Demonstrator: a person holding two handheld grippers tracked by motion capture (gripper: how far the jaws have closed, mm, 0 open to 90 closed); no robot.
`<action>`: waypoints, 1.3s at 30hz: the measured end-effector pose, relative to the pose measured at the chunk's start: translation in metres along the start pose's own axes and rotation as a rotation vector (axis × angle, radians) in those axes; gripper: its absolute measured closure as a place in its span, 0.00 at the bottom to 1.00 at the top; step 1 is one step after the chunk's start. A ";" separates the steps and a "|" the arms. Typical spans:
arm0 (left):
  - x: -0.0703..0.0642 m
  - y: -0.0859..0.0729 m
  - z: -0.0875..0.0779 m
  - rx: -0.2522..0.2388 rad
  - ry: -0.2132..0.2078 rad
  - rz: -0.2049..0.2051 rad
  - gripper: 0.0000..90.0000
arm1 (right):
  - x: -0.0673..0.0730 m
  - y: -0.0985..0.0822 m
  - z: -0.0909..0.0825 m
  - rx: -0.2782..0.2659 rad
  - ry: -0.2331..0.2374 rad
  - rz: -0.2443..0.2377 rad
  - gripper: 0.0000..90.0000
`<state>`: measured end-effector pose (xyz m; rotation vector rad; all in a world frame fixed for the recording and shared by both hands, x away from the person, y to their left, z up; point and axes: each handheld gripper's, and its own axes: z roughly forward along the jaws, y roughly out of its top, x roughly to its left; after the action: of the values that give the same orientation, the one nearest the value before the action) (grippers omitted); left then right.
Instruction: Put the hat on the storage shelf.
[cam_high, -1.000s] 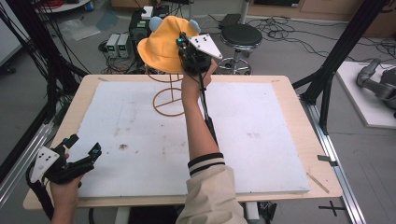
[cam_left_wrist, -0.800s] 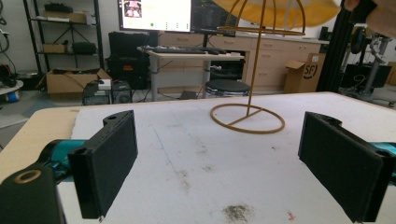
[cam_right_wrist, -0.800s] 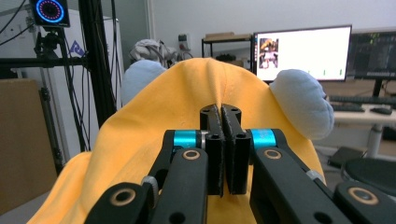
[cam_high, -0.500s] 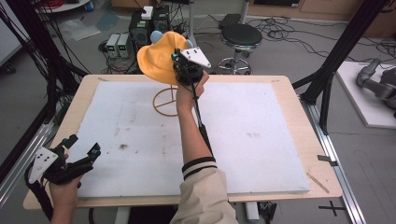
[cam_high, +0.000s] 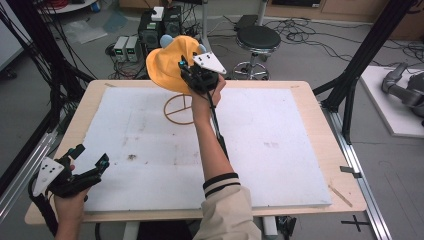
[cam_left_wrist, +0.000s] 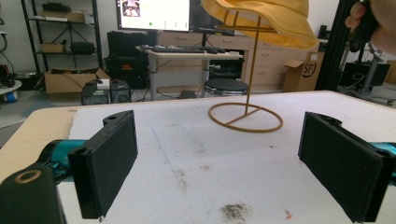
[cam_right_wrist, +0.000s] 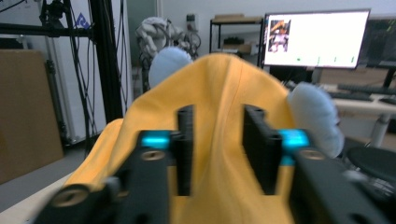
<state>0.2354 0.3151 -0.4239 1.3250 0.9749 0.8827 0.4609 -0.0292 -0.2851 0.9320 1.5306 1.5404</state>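
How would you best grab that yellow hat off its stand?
Pinch the raised fold of the yellow hat, coming from the person's side as the right tongs do: the soft cloth bunches into a ridge that fits between the jaws, while the thin stand stays below.

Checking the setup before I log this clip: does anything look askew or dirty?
The yellow hat sits tilted on its wire stand, pinched by the right gripper. The white mat has dark smudges near the left gripper, whose jaws are open.

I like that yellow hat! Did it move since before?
Yes. The yellow hat, pinched by the right tongs, has slid left against the stand's ring on the table.
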 end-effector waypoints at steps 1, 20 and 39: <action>-0.001 0.000 0.000 -0.004 -0.002 -0.002 0.14 | 0.000 0.002 -0.003 -0.008 -0.010 -0.006 0.58; -0.003 0.001 0.001 -0.002 -0.004 0.006 0.14 | -0.045 0.051 -0.106 -0.071 -0.003 -0.056 0.14; -0.002 0.003 -0.001 -0.005 0.018 0.011 0.14 | -0.113 0.037 -0.211 -0.054 0.000 -0.050 0.14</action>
<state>0.2341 0.3135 -0.4207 1.3211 0.9795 0.9057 0.3214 -0.2238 -0.2496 0.8569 1.4936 1.5380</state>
